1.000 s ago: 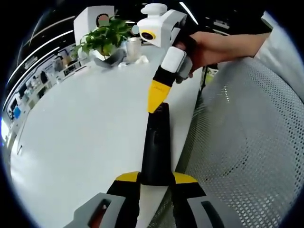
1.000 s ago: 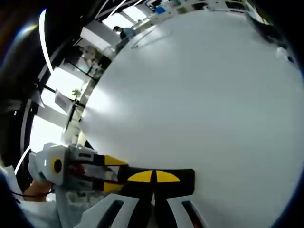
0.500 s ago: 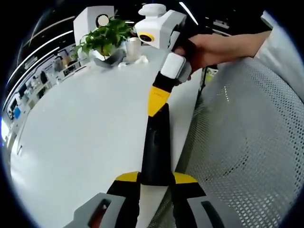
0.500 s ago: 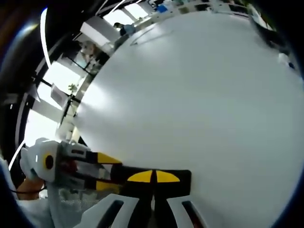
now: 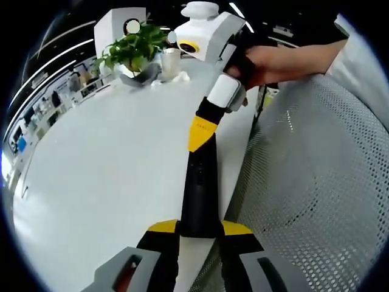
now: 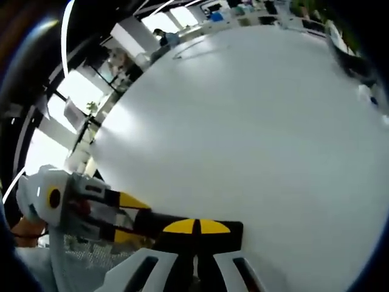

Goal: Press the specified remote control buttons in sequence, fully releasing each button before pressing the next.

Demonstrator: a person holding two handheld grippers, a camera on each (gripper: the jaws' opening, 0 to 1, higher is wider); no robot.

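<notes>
Broadly, we are working over a wide white table [image 5: 109,164], with a white mesh chair back [image 5: 316,182] beside its edge in the left gripper view and a potted plant [image 5: 134,52] well away at the far end. The remote control [image 5: 200,188] is a long, narrow black bar lying along the table's edge. Our left gripper [image 5: 199,230] is clamped across its near end, yellow tips on either side of the body. Our right gripper [image 5: 200,131], held in a hand [image 5: 267,61], comes down with its jaws together, the yellow tip touching or just above the far end of the remote; we cannot tell whether a button is actually depressed. In the right gripper view the same closed tips [image 6: 196,226] sit on the black body [image 6: 234,234], with the left gripper [image 6: 130,216] reaching in from the side.

We judge the remote to be light, rigid and smooth-sided plastic, likely to pivot or skid under a push. So we should grip it across the narrow sides near one end, clear of the buttons, and press straight down.
</notes>
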